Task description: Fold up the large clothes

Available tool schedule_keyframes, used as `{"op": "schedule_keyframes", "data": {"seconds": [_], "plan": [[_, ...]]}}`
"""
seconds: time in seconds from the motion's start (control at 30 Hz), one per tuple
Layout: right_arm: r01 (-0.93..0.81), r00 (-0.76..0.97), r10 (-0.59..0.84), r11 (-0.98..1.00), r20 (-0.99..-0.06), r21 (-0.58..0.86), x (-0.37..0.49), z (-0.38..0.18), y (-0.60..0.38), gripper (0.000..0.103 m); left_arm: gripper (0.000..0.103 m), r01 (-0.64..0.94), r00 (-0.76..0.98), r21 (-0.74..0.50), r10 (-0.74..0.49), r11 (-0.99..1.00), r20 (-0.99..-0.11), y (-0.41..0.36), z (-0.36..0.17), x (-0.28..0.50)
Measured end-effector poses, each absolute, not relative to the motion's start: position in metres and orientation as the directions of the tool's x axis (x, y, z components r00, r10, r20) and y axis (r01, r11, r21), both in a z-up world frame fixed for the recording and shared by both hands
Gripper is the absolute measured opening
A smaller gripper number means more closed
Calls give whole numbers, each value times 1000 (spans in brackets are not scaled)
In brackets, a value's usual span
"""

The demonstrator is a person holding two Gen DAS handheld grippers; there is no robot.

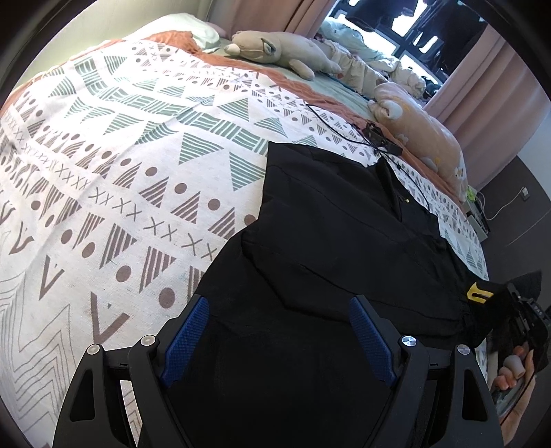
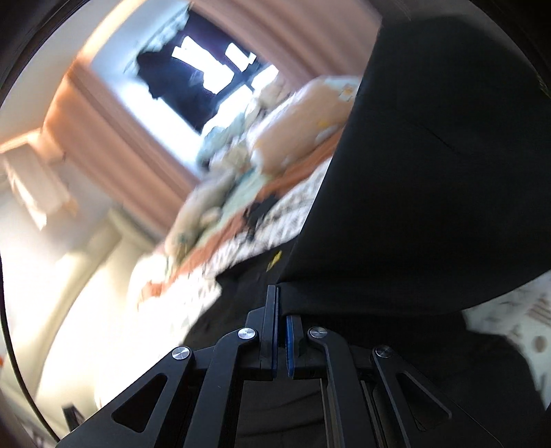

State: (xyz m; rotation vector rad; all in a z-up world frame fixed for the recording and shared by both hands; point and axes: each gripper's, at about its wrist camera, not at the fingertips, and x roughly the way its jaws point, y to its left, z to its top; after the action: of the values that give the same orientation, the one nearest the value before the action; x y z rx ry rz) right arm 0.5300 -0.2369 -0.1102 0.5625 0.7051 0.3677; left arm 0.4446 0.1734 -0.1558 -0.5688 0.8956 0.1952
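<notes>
A bedroom, with pink curtains at a bright window on the far side and a wide bed filling most of the view. The bed's patterned bedspread, white with green and brown triangles, runs from the near left edge up to a pillow at the far end. Along the far right side lie a grey plush toy, a peach plush toy and a heap of rumpled bedding behind them.

The black garment lies on the near right part of the bedspread, mostly flat, with one layer already turned over onto its middle, so I judge a first fold made. A small yellow logo shows at its right edge. One edge of it is lifted off the bed: in the right wrist view, which is smeared, a panel of black cloth rises from the right gripper, whose jaws are pinched together on that edge. I judge a second fold is under way and not yet laid down, with squaring up left to do.

The left gripper hovers over the near part of the garment, jaws wide apart, gripping nothing. A thin black cable with a small clip lies beyond the garment.
</notes>
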Motion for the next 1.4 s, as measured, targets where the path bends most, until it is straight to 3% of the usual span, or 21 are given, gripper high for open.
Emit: {"op": "schedule_keyframes", "data": {"seconds": [0.23,0.3,0.33,0.37,0.43,0.67,0.83,1.03,1.4], "plan": [[-168,505,388,920,-771,353,551,-154,-163,11,84,-388,612,-382,-76,839,-787,172,-158,446],[-194,461,400,916,-792,350,553,-162,-152,30,84,-384,610,-381,-78,841,-789,171,-158,448],[-203,454,407,914,-793,352,554,-161,-150,50,84,-382,609,-380,-79,842,-789,170,-158,448],[-214,452,405,914,-794,344,553,-161,-148,64,84,-381,609,-379,-80,843,-789,170,-158,448],[-251,451,369,926,-813,281,548,-163,-139,71,84,-379,609,-379,-81,844,-789,169,-158,448],[-302,409,365,919,-836,253,520,-147,-134,71,84,-363,609,-378,-89,852,-788,165,-157,449],[-260,487,357,931,-797,257,497,-121,-176,71,84,-359,612,-382,-94,852,-785,164,-156,448],[-41,614,260,953,-745,300,495,-108,-262,71,84,-359,615,-375,-85,855,-784,163,-154,444],[261,685,106,888,-721,378,508,-144,-385,71,84,-368,596,-343,-64,864,-800,155,-160,451]]}}
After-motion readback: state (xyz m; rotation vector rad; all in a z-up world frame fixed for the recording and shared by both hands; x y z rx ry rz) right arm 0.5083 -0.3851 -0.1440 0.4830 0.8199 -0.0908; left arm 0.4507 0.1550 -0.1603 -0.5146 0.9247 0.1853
